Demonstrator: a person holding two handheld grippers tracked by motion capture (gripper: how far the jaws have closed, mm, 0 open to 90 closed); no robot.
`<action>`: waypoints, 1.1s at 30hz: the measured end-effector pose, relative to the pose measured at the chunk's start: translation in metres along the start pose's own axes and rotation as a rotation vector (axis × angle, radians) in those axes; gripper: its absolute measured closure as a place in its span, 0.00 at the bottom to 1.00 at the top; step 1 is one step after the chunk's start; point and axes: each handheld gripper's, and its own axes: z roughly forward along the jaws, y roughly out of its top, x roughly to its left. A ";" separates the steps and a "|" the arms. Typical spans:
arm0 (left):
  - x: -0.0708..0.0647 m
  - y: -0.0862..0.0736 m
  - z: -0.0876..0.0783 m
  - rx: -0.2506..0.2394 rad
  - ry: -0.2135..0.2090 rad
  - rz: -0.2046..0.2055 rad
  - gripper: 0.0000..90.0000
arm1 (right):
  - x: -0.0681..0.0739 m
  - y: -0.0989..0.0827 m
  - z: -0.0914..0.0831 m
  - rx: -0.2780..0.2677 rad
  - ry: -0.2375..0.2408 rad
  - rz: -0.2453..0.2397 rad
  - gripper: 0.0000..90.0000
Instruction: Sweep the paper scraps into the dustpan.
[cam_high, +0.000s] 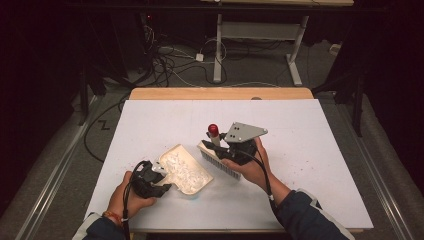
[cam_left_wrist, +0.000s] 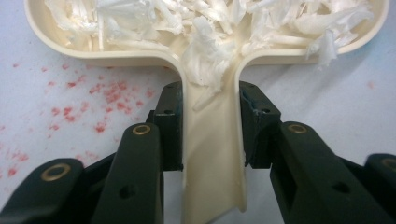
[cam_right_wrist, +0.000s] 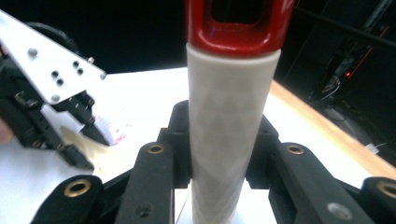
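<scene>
The left claw (cam_left_wrist: 210, 126) grips the dustpan (cam_high: 182, 169) by its stiff handle; its light shreds (cam_left_wrist: 210, 28) could spill if tilted. The right claw (cam_right_wrist: 218, 140) clamps the brush (cam_high: 218, 157) handle, rigid and likely smooth.

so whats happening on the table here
A person holds a gripper in each hand over a white table. The left gripper is shut on the handle of a cream dustpan full of white shreds. The right gripper is shut on the white, red-tipped handle of a brush, bristles by the dustpan's far edge.
</scene>
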 end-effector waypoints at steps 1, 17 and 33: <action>-0.001 0.000 -0.001 0.004 0.006 0.000 0.70 | 0.002 -0.001 -0.001 0.004 0.007 -0.001 0.77; -0.003 -0.002 -0.001 0.020 0.015 -0.005 0.70 | 0.031 0.011 -0.007 -0.062 0.160 0.017 0.77; 0.002 -0.003 -0.001 0.016 -0.009 -0.020 0.70 | 0.001 0.007 -0.066 -0.128 0.025 0.054 0.77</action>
